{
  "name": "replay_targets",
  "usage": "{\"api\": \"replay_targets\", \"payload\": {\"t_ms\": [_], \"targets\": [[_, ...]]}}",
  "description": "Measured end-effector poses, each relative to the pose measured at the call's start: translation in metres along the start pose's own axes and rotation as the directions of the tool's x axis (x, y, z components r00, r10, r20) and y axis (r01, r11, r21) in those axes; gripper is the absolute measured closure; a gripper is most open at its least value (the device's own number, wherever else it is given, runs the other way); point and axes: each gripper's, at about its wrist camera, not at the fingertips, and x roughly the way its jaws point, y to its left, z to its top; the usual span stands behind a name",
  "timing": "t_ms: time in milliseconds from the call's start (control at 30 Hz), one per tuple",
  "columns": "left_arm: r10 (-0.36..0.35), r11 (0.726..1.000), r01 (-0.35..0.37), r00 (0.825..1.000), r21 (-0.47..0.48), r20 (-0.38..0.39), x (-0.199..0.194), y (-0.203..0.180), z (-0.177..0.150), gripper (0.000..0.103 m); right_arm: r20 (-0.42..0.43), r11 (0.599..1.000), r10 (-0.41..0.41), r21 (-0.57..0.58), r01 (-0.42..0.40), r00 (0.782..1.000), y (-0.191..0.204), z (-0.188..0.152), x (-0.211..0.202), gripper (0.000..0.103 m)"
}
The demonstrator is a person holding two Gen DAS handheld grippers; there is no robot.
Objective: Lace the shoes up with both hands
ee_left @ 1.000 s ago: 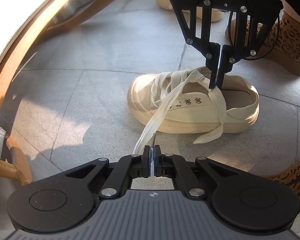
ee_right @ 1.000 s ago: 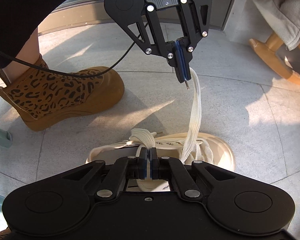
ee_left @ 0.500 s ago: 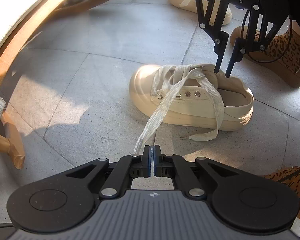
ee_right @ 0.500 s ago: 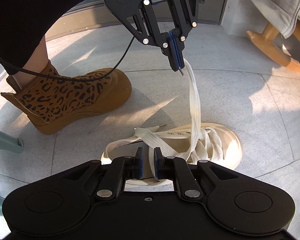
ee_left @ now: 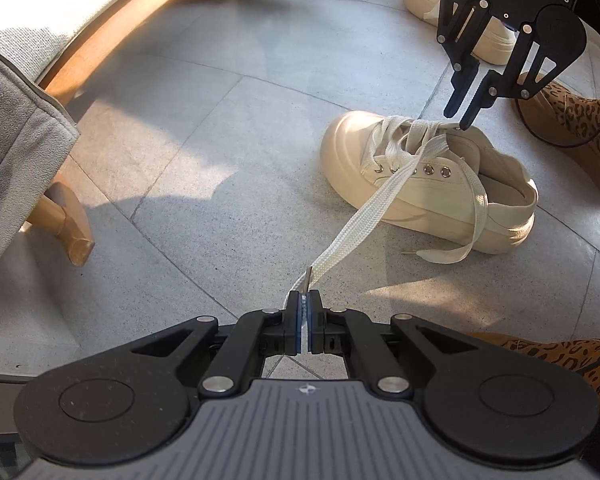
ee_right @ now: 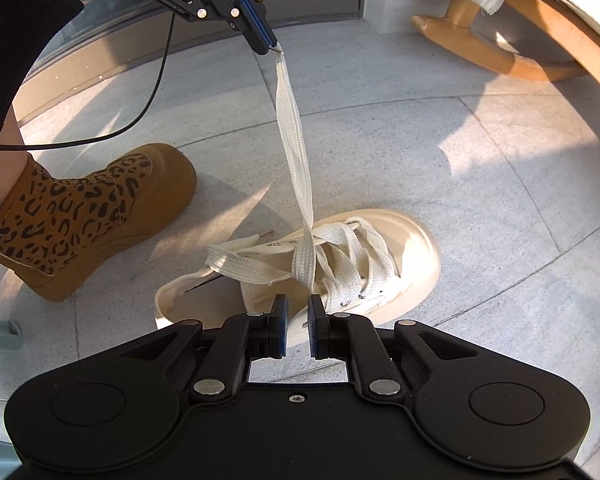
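A cream shoe (ee_left: 428, 184) stands on the grey tiled floor (ee_left: 204, 168), partly laced, its opening empty. One lace end (ee_left: 364, 220) runs taut to the left gripper (ee_left: 305, 312), whose jaws are closed on it; the other lace end (ee_left: 470, 220) hangs down the shoe's side onto the floor. The right gripper (ee_right: 297, 322) hovers over the shoe's opening, jaws slightly apart around nothing. A leopard-print boot (ee_right: 84, 216) stands near the shoe.

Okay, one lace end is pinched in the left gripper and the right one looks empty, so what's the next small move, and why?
Probably bring the right gripper down onto the loose lace end lying on the floor beside the cream shoe and pinch it. The left gripper already holds the other lace end taut, while the right jaws stand apart with nothing between them.
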Motion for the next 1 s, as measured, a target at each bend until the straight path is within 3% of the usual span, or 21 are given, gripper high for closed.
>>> {"api": "replay_targets", "payload": {"t_ms": [167,367,467,533,633,700,800,1000], "targets": [[-0.093,0.994,0.098,0.992,-0.055,0.086,-0.018,0.002,-0.001,0.102,0.004,0.998,-0.058,0.005,0.058,0.998,-0.018,0.012,0.009,0.093],[-0.207,0.963,0.234,0.96,-0.131,0.188,-0.043,0.005,-0.004,0.102,0.0,0.995,-0.048,-0.083,0.048,0.999,-0.022,0.021,0.028,0.093],[-0.278,0.932,0.325,0.926,-0.163,0.257,-0.058,0.005,-0.006,0.102,-0.007,0.993,-0.011,-0.114,0.01,1.0,-0.023,0.023,0.033,0.093],[-0.332,0.906,0.393,0.89,-0.156,0.312,-0.07,0.004,-0.006,0.102,-0.018,0.99,0.031,-0.138,-0.034,0.999,-0.021,0.024,0.033,0.093],[-0.374,0.883,0.447,0.855,-0.144,0.359,-0.081,0.004,-0.004,0.102,-0.018,0.976,0.097,-0.194,-0.098,0.995,-0.013,0.021,0.027,0.093],[-0.392,0.869,0.472,0.839,-0.147,0.377,-0.081,0.004,-0.001,0.102,-0.034,0.957,0.157,-0.242,-0.161,0.987,-0.006,0.019,0.021,0.093],[-0.431,0.862,0.494,0.83,-0.11,0.354,-0.073,-0.007,0.007,0.102,-0.082,0.925,0.211,-0.306,-0.226,0.974,0.008,0.014,0.019,0.093],[-0.489,0.841,0.536,0.811,-0.072,0.322,-0.056,-0.022,0.016,0.102,-0.08,0.909,0.141,-0.385,-0.161,0.987,0.028,0.006,0.025,0.092]]}}
